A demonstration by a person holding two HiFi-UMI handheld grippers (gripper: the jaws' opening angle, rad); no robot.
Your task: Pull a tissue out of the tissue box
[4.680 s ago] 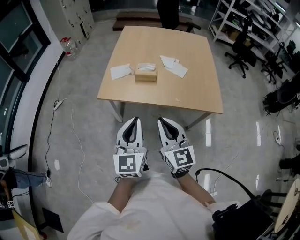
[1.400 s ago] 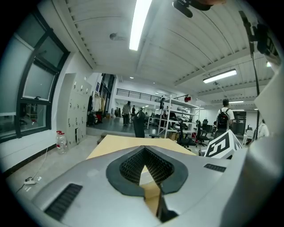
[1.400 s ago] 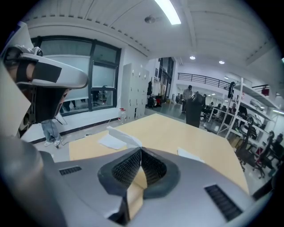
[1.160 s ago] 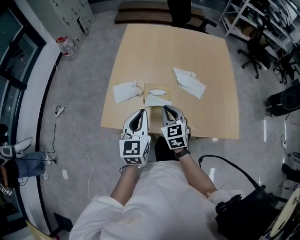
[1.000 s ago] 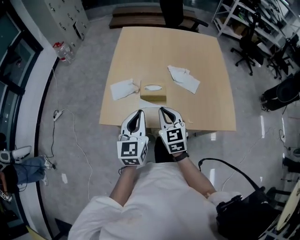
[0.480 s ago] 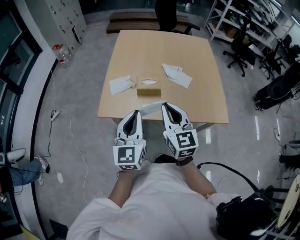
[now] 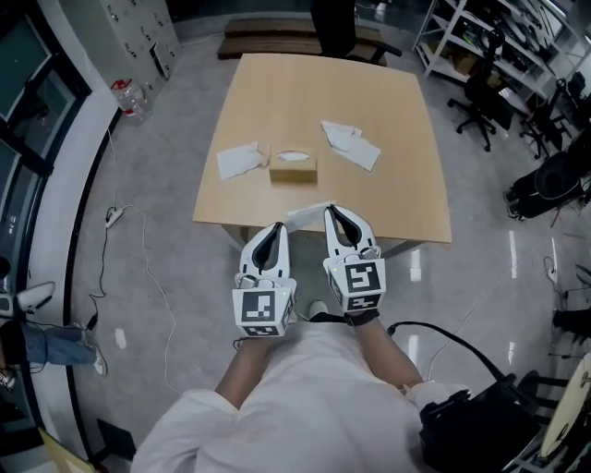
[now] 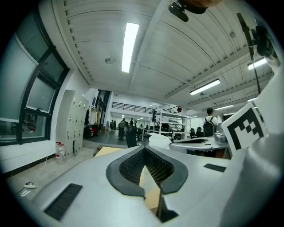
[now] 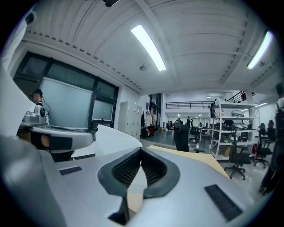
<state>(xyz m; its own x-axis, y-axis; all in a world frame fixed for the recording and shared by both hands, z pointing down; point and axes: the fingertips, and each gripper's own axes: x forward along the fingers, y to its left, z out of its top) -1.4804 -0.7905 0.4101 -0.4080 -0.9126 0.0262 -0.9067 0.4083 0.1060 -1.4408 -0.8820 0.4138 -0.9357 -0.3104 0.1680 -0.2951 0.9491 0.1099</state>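
Note:
The tan tissue box (image 7: 293, 165) stands on the wooden table (image 7: 406, 185), with a white tissue showing in its top slot. My right gripper (image 7: 331, 212) hangs in front of the table's near edge, shut on a pulled-out tissue (image 7: 308, 215) that trails to the left of its tips. In the right gripper view that tissue (image 9: 116, 139) rises beside the closed jaws of the right gripper (image 9: 141, 149). My left gripper (image 7: 274, 227) hangs level beside it, shut and holding nothing. In the left gripper view the left gripper (image 8: 145, 148) has its tips together, with the tissue (image 8: 160, 139) to their right.
Two loose tissues lie on the table, one left (image 7: 241, 159) and one right (image 7: 350, 145) of the box. A black chair (image 7: 333, 26) stands at the far side. Office chairs (image 7: 482, 95) and shelves are at the right. A cable (image 7: 152, 277) runs over the floor at the left.
Both grippers drew back from the table toward the person and rose a little. The tissue in the right gripper came free of the box and now hangs off the table's near edge.

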